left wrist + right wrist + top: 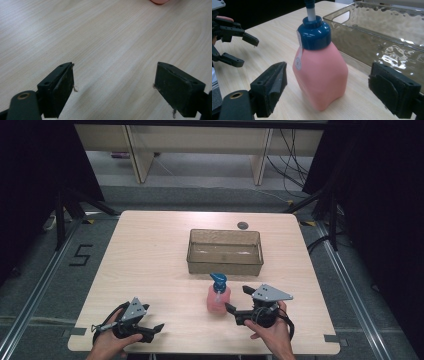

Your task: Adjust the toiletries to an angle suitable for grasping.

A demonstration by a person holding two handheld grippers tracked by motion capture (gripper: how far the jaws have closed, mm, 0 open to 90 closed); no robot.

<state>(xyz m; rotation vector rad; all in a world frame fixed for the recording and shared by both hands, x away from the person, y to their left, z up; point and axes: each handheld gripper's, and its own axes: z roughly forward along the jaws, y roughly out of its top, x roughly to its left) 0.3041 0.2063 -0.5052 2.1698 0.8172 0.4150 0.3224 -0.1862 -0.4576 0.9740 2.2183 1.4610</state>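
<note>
- Pink pump bottle [320,75] upright on the wooden table [150,265], just in front of the clear plastic bin [225,251], apart from its near wall.
- Right gripper [239,301] just beside the bottle, jaws spread wide on either side of the pink body, pads not yet touching.
- Left gripper [159,330] well left of the bottle, near the table's front edge, jaws apart over bare wood, holding nothing.
- Likely risk: closing off-centre could shove the bottle and tip it toward the bin, being tall with a narrow base.
- Another risk: gripping high, at the blue collar [315,33], might let the smooth body swing or slip; the tapered shoulders offer poor purchase.
- Pump head [218,281] sticking up could snag if approached from above.
- Bin wall close behind the bottle, leaving little room for the far jaw; a careless push would knock the bottle against it.
- Small dark grommet [242,225] beyond the bin, out of the way.
</note>
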